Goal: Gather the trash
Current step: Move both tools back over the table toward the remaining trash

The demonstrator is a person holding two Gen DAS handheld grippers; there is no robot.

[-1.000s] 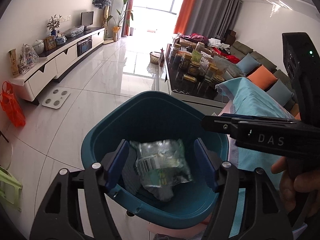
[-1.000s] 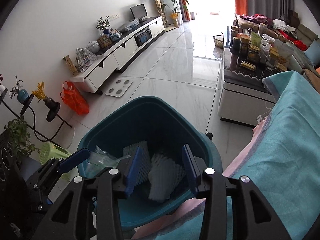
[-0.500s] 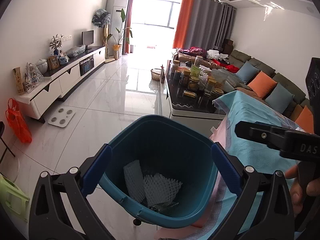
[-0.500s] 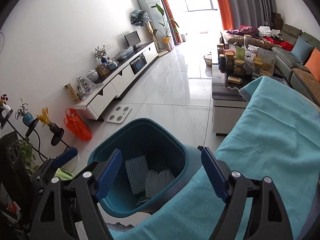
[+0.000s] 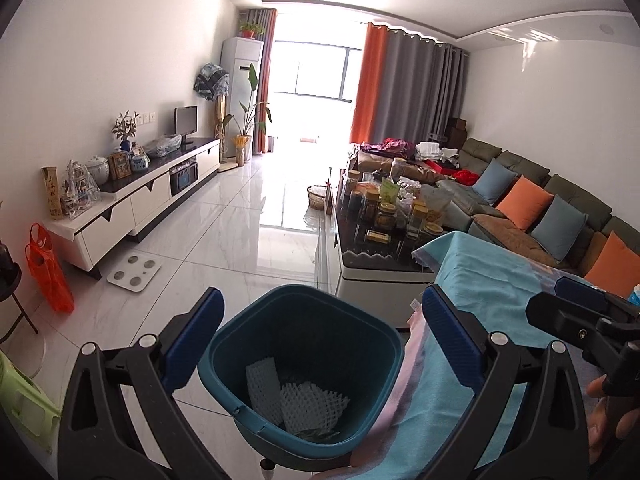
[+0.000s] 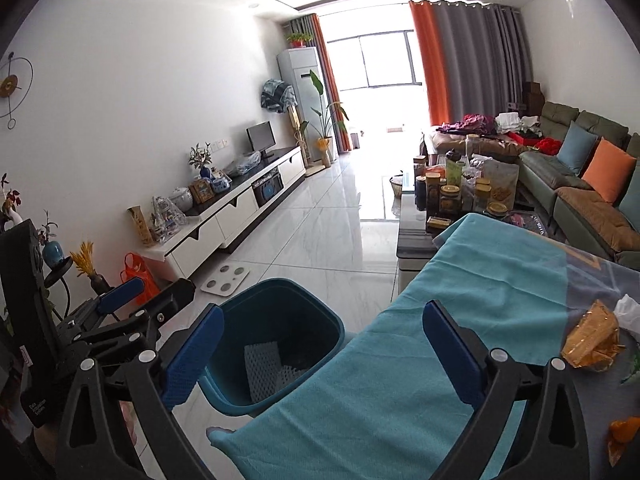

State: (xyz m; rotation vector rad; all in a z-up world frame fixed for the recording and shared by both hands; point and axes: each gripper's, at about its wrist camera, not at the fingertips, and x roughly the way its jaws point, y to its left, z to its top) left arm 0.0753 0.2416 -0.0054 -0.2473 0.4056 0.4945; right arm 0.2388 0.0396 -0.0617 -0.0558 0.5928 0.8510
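Trash bin: a teal bin (image 5: 304, 364) stands on the floor, against the edge of the worktop.
Bin contents: white foam netting (image 5: 308, 400) lies at the bottom, with a scrap of wrapper beside it.
Left gripper (image 5: 320, 344): above the bin, jaws spread wide with nothing between them.
Right gripper (image 6: 320, 344): above the worktop edge, jaws just opened wide and empty; the bin shows by its left finger.
Worktop (image 6: 460, 320): covered by a turquoise cloth that hangs over the edge touching the bin.
Trash left on worktop: a crumpled orange-gold wrapper (image 6: 592, 336) at the right, a white tissue (image 6: 630, 312) just beyond it.
Floor (image 5: 224, 236): glossy white marble tiles; a white bathroom scale (image 5: 134, 273) lies near the TV cabinet.
Left wall: long white TV cabinet (image 5: 132, 204) with a small screen and ornaments; an orange plastic bag (image 5: 46, 268) beside its near end.
Middle: coffee table (image 5: 380, 240) crowded with jars.
Right wall: green sofa (image 5: 560, 208) with orange and blue cushions.
Far end: bright window with orange and grey curtains (image 5: 400, 92).
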